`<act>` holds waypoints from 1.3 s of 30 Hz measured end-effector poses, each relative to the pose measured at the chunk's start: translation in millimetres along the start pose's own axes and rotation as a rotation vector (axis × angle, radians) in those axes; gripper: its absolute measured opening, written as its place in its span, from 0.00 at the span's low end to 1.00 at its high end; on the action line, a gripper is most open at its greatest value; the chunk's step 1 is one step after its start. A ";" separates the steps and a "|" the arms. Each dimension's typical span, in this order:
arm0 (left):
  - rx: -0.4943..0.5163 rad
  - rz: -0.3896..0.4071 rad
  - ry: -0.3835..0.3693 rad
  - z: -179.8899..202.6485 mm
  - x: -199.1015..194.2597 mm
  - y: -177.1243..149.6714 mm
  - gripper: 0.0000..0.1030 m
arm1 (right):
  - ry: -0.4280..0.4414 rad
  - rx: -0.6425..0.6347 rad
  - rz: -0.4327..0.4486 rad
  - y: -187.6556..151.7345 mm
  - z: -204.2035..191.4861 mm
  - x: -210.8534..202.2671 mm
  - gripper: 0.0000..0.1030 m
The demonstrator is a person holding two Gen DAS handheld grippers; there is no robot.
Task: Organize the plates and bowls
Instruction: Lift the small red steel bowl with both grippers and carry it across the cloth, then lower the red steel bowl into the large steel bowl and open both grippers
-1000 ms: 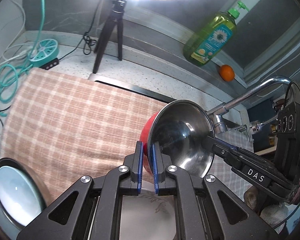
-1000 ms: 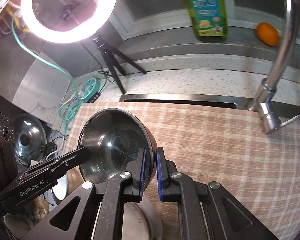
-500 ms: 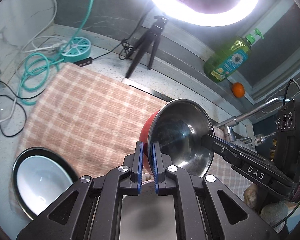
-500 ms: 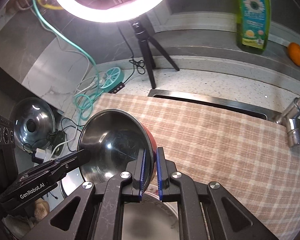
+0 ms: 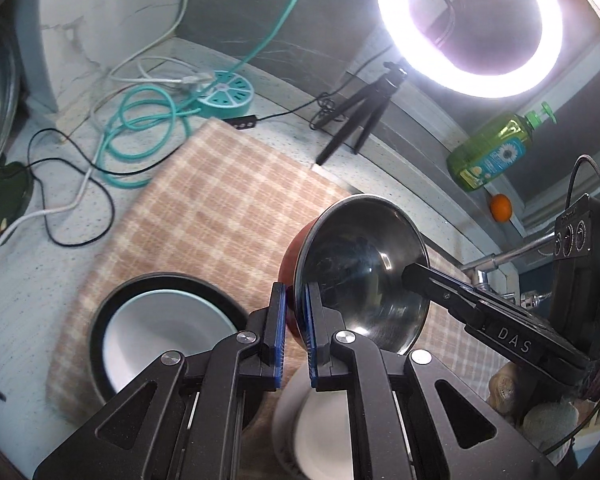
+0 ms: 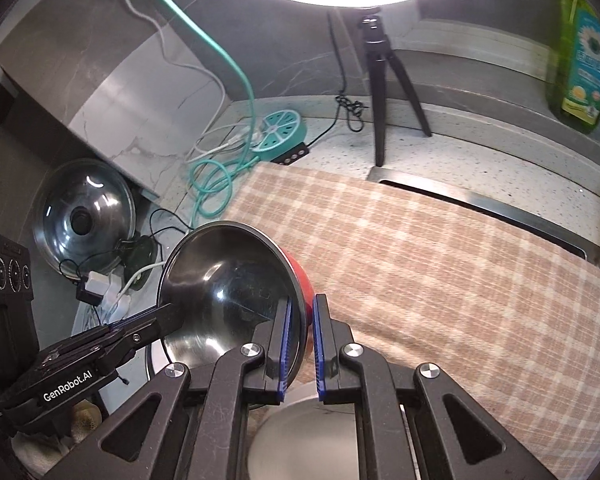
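My left gripper [image 5: 296,320] and my right gripper [image 6: 301,340] each pinch opposite rims of the steel bowl [image 5: 360,276], red outside. It hangs tilted above the checked cloth [image 5: 228,216], its mouth facing up and toward me, I think.

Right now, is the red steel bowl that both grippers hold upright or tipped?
Tipped. The bowl stands on edge, its steel inside facing sideways, rim pinched by the left gripper and right gripper.
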State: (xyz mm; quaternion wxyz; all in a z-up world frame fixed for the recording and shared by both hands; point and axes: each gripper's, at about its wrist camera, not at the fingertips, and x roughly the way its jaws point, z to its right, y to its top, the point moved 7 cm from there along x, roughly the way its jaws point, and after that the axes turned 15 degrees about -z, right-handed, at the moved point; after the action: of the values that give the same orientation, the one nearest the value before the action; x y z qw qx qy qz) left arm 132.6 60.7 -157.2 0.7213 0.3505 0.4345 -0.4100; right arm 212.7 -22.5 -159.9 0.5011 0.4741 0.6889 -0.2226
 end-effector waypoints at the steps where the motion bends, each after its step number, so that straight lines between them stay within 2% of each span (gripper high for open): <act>1: -0.007 0.002 0.002 -4.9 -2.1 -1.2 0.07 | 0.002 -0.007 -0.004 0.2 -4.4 2.4 0.09; 18: -0.101 0.023 0.023 -64.1 -27.7 -24.2 0.07 | 0.029 -0.104 -0.073 -6.5 -66.9 35.9 0.09; 39: -0.190 -0.020 0.006 -107.4 -19.3 -53.7 0.07 | 0.010 -0.162 -0.161 -26.6 -97.2 71.8 0.09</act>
State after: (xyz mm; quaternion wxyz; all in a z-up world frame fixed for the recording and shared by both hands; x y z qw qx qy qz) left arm 42.4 136.3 -188.0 0.7458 0.2776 0.4771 -0.3730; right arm 139.4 72.4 -190.3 0.5147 0.3763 0.7431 -0.2033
